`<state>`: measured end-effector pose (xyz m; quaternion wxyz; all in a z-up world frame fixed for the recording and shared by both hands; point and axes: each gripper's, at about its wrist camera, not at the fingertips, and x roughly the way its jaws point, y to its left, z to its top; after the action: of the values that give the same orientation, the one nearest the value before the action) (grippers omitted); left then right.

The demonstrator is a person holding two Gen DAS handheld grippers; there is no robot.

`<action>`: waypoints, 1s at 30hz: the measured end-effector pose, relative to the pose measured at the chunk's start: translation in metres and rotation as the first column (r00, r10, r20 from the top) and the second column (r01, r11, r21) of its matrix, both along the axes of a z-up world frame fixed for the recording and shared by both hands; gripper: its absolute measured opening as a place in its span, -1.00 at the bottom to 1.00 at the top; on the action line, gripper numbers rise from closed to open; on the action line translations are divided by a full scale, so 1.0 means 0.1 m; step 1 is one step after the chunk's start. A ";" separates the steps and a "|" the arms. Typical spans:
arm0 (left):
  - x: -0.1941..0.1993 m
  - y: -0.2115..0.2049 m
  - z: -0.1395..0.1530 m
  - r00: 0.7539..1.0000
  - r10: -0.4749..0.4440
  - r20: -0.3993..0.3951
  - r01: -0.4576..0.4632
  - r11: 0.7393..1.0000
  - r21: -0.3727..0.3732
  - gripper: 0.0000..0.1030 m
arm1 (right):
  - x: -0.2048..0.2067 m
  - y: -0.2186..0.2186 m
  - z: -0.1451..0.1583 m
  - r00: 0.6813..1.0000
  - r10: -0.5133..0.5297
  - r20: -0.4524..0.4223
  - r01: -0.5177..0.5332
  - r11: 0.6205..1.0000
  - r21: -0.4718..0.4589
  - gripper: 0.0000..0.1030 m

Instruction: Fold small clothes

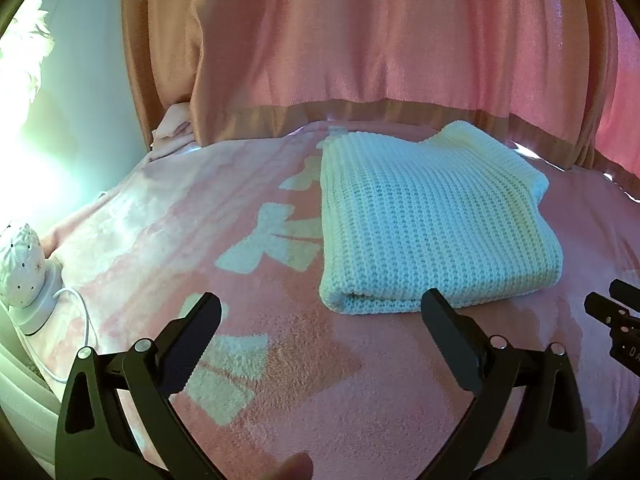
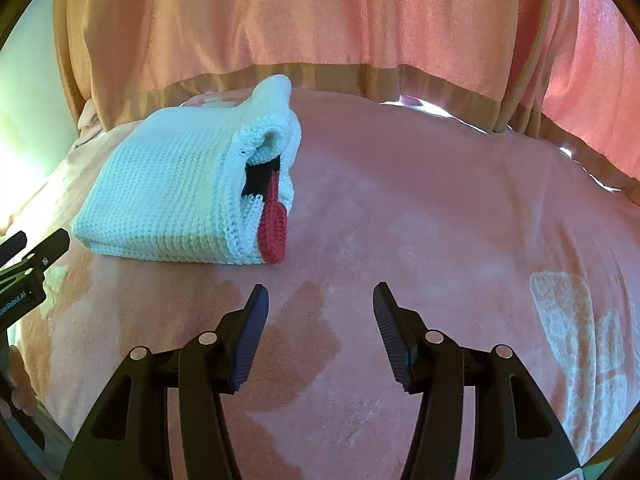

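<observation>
The left claw (image 1: 320, 312) is hovering with its fingers spread wide apart and gripping nothing, its right fingertip just in front of the near folded edge of the white knit sweater (image 1: 424, 216), while the right claw (image 2: 320, 300) is likewise hanging parted and empty over the pink blanket (image 2: 400, 208), a little short of the sweater's open edge. The sweater is lying folded into a neat rectangle on the blanket-covered bed, showing a red and black knit patch (image 2: 274, 226) at its right side, with pink curtains (image 1: 360, 40) hanging behind and a white lamp (image 1: 20, 272) sitting at the far left.
</observation>
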<state>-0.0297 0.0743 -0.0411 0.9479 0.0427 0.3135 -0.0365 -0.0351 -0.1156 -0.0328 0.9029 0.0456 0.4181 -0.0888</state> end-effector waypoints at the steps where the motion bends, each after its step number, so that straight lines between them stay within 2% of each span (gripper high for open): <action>1: 0.00 0.00 0.00 1.000 -0.001 -0.002 0.001 1.000 -0.003 0.90 | 0.00 0.00 0.00 1.000 0.000 0.000 0.000 1.000 0.000 0.03; 30: 0.02 -0.19 -0.08 0.999 -0.031 -0.020 0.031 0.999 0.018 0.89 | 0.02 0.10 0.00 1.000 0.015 0.006 -0.015 1.000 0.002 0.05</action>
<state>-0.0281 0.0556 -0.0489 0.9436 0.0557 0.3226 -0.0488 -0.0336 -0.1054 -0.0326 0.9048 0.0436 0.4157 -0.0813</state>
